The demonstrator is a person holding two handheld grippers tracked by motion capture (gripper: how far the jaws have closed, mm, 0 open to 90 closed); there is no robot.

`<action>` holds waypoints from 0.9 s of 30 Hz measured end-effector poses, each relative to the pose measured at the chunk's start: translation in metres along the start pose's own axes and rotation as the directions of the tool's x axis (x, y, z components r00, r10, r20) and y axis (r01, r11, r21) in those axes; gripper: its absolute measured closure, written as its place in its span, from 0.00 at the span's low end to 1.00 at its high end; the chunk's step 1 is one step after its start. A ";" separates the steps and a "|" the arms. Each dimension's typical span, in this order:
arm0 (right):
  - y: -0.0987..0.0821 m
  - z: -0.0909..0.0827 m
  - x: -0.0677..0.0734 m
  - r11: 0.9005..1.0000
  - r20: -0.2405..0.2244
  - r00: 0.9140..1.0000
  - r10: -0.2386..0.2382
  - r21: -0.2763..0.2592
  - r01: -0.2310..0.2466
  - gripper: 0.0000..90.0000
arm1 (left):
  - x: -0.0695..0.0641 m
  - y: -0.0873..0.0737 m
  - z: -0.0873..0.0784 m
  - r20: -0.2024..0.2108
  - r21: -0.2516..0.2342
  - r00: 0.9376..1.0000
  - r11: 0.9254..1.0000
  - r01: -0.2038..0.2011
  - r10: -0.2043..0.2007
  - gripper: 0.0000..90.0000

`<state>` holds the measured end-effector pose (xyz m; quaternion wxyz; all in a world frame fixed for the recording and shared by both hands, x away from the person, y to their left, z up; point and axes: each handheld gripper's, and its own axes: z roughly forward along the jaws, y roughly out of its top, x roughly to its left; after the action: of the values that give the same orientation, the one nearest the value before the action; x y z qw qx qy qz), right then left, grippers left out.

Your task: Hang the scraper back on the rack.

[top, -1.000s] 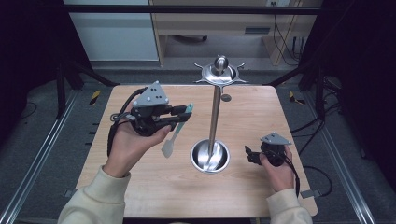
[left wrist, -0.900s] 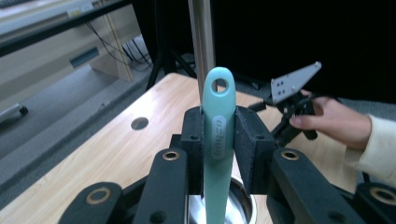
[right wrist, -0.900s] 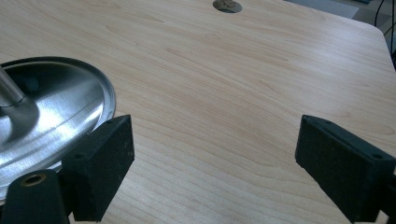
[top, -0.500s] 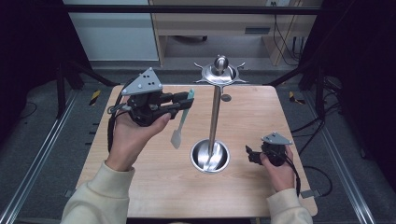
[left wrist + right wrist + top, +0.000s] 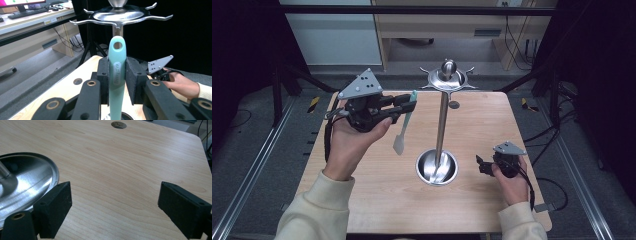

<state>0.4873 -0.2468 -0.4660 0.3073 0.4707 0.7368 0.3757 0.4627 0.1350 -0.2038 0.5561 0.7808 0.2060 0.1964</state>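
Note:
A mint-green spatula [image 5: 404, 125] hangs blade-down above the table, and my left gripper [image 5: 408, 103] is shut on its handle. In the left gripper view the handle [image 5: 117, 75] stands upright between the two pads, its hanging hole level with the hooks of the steel stand's top [image 5: 120, 16]. The stand [image 5: 442, 125] rises from a round base at the table's middle, just right of the spatula. My right gripper [image 5: 480, 165] rests low at the table's right side, open; in the right gripper view nothing but wood lies between its jaws [image 5: 113, 207].
The stand's shiny base dish [image 5: 25, 180] lies close to the left jaw in the right gripper view. A small round hole [image 5: 454, 104] marks the table's far side. The wooden table [image 5: 377, 200] has dark floor and metal rails around it. A person's right hand [image 5: 182, 85] shows behind the stand.
The left hand has lifted the spatula slightly up and away from the person; the blade now hangs higher off the table. The right gripper has stayed where it was.

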 end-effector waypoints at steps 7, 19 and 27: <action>0.000 0.000 -0.001 1.000 0.000 1.000 -0.001 -0.001 0.001 0.14 | 0.005 0.003 -0.001 -0.008 -0.012 1.000 1.000 0.006 -0.006 0.83; 0.000 -0.004 -0.003 1.000 0.006 1.000 0.003 -0.007 -0.003 0.14 | 0.001 0.008 -0.005 0.002 -0.033 1.000 0.999 0.003 -0.003 0.82; 0.000 -0.004 -0.003 1.000 0.007 1.000 0.000 -0.008 0.000 0.14 | -0.001 0.013 -0.001 0.005 -0.028 1.000 1.000 0.003 -0.002 0.82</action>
<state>0.4856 -0.2507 -0.4635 0.3118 0.4707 0.7343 0.3769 0.4632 0.1315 -0.1916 0.5679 0.7731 0.2028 0.1966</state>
